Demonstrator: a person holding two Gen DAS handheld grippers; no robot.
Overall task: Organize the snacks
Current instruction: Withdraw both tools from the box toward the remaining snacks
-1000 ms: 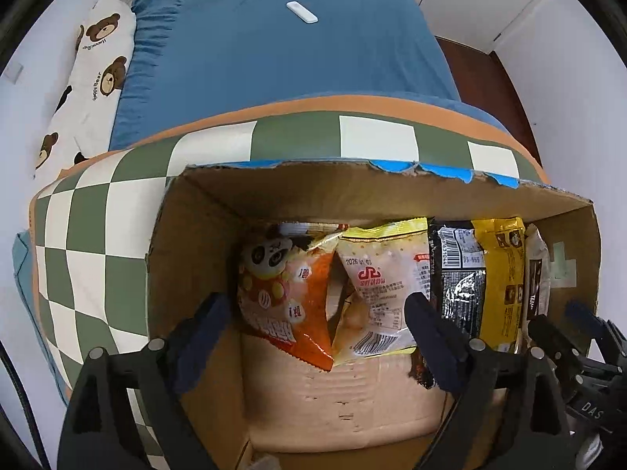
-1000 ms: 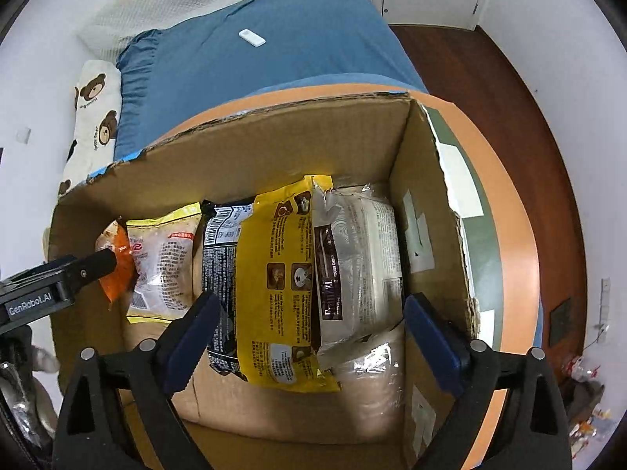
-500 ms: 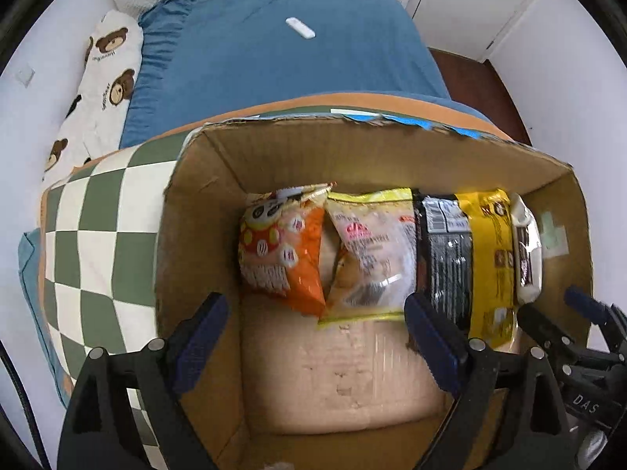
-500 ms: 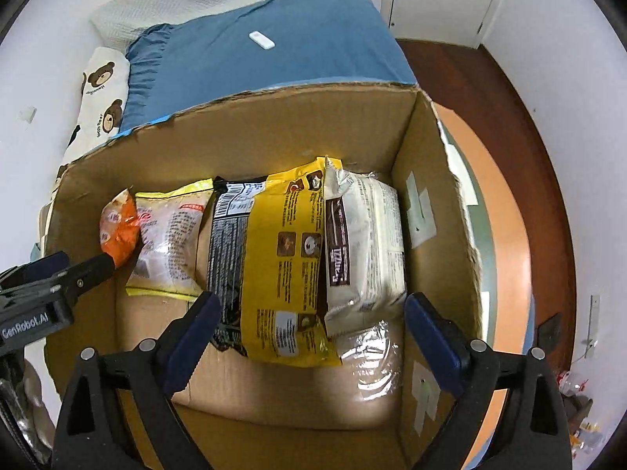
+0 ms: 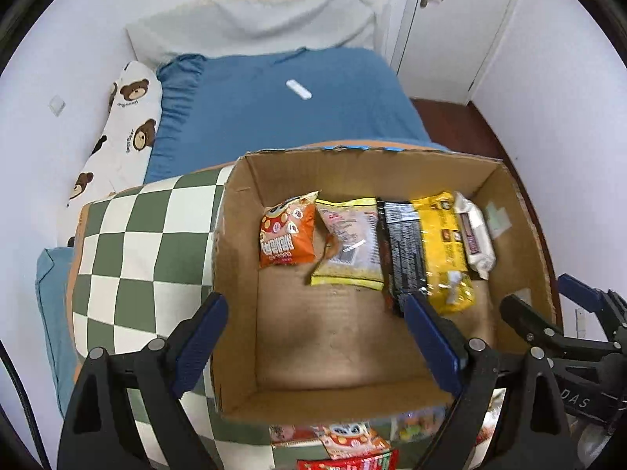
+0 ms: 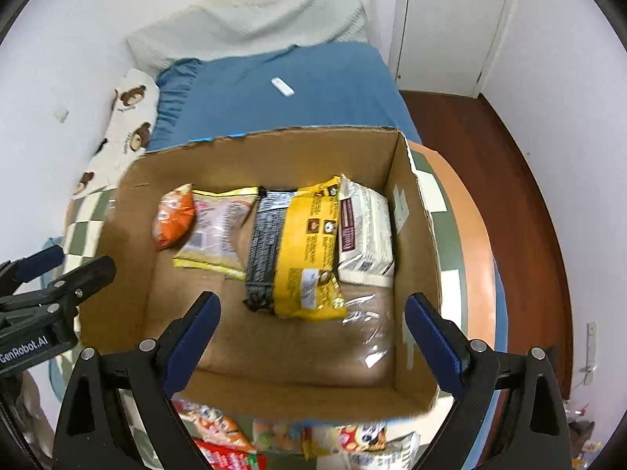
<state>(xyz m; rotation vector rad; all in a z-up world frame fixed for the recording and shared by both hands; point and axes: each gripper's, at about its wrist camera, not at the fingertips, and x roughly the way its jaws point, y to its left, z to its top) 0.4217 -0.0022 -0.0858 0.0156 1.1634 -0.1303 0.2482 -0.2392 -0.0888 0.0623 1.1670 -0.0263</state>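
Snack packets still loose (image 6: pixel 345 440) are seen on the green-and-white checked cloth (image 5: pixel 129 243) just before the brown cardboard box's (image 5: pixel 337 399) near wall, below and behind both wide-open, empty grippers, left gripper (image 5: pixel 321 340) and right gripper (image 6: pixel 313 337), about equally near.

The left gripper (image 5: pixel 317 338) has its two blue-padded fingers (image 5: pixel 200 337) spread wide apart, nothing held between them, pointing toward 12 o'clock. The right gripper (image 6: pixel 311 338) matches that pose, its fingers (image 6: pixel 431 337) equally wide and bare, also aimed at 12 o'clock. Each shows in the other's view: the right gripper (image 5: pixel 548 325) sits at about 4 o'clock of the left wrist view, and the left gripper (image 6: pixel 58 274) at about 8 o'clock of the right wrist view, side by side and apart.
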